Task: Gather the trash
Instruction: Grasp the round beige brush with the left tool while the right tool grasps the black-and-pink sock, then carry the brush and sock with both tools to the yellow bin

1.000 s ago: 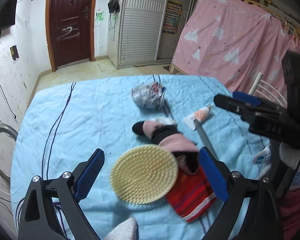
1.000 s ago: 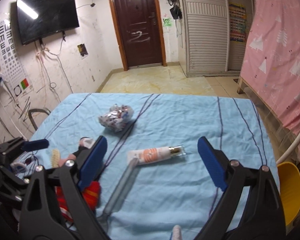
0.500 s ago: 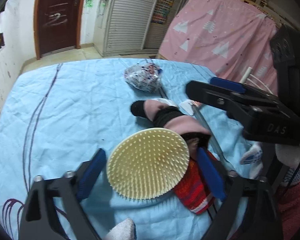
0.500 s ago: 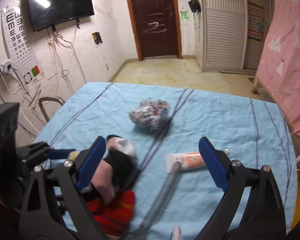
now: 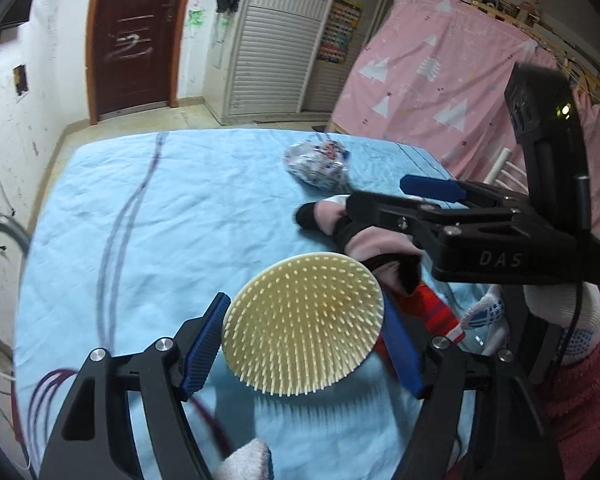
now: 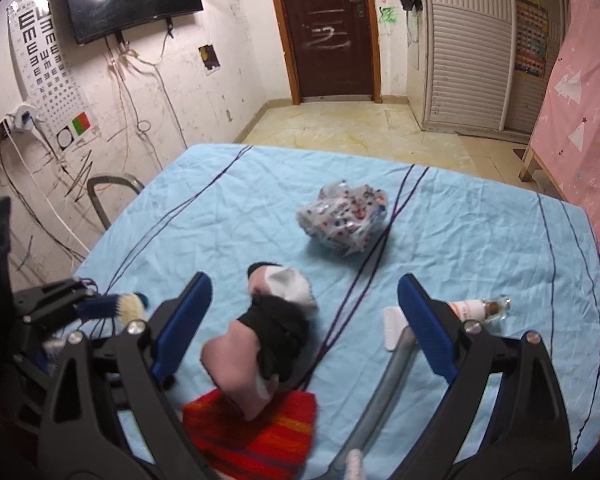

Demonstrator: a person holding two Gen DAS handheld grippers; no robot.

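My left gripper [image 5: 304, 340] is shut on a round cream bristle brush [image 5: 302, 322] and holds it above the blue sheet [image 5: 160, 220]. The brush also shows in the right wrist view [image 6: 130, 306]. My right gripper [image 6: 304, 328] is open over a pink, black and white sock [image 6: 268, 332]; the sock also shows in the left wrist view [image 5: 328, 216]. A crumpled plastic wrapper [image 6: 342, 220] lies further back on the sheet, also in the left wrist view [image 5: 316, 162]. A red striped sock [image 6: 256, 432] lies under the pink sock.
A cream tube [image 6: 472, 308] and a grey rod [image 6: 384, 392] lie on the sheet at the right. A pink curtain [image 5: 440, 92] hangs to the right, a door [image 6: 326, 28] stands at the back, and a metal chair frame [image 6: 104, 192] is by the left wall.
My left gripper has closed on the brush and lifted it. My right gripper has moved left, from over the tube to over the pink sock.
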